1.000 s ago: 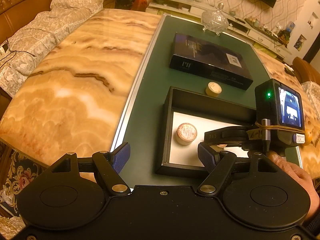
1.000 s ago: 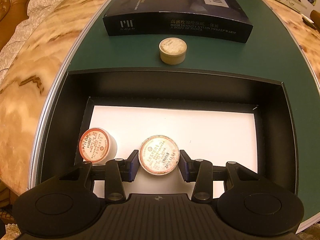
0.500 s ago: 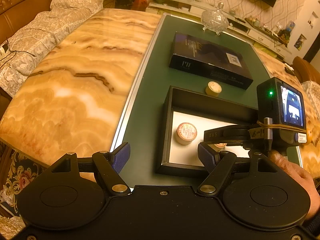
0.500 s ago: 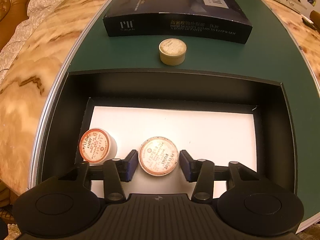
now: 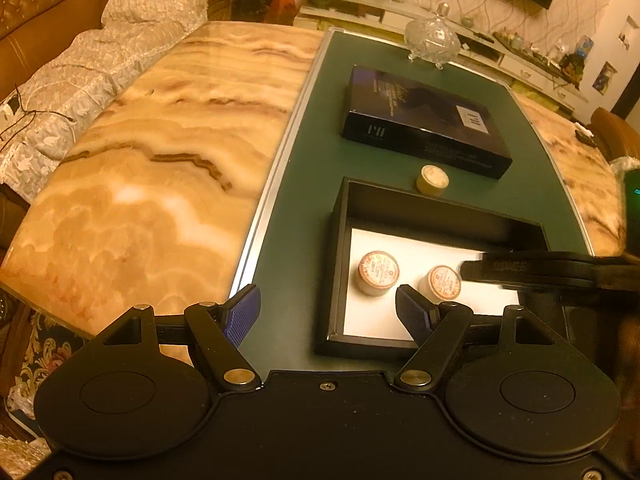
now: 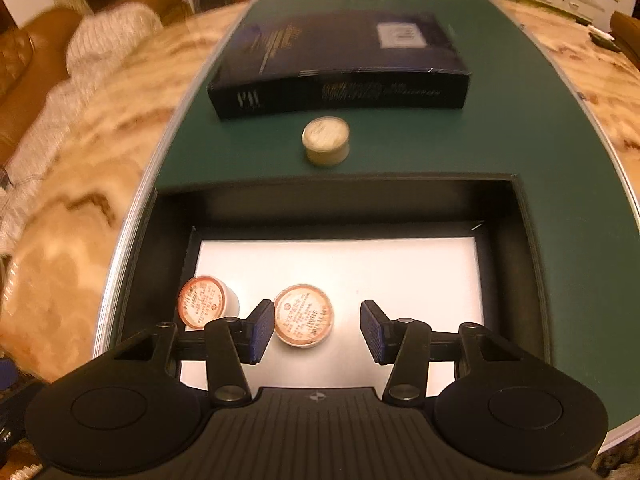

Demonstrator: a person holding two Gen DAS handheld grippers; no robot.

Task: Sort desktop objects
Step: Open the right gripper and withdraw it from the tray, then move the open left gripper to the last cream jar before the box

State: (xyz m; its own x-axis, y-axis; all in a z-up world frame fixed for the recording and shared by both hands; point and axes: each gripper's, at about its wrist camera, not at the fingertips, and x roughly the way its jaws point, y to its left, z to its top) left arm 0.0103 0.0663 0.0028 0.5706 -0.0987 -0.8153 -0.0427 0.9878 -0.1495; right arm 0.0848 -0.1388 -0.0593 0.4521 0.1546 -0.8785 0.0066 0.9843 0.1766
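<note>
Both our grippers' fingers gape; the right gripper could knock the second tub in the tray when reaching.

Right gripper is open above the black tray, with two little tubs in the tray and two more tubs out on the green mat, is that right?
Not quite. Only one tub sits out on the green mat, in front of the dark box; the right wrist view shows it. The rest holds: the right gripper is open above the black tray, with two tubs inside.
</note>
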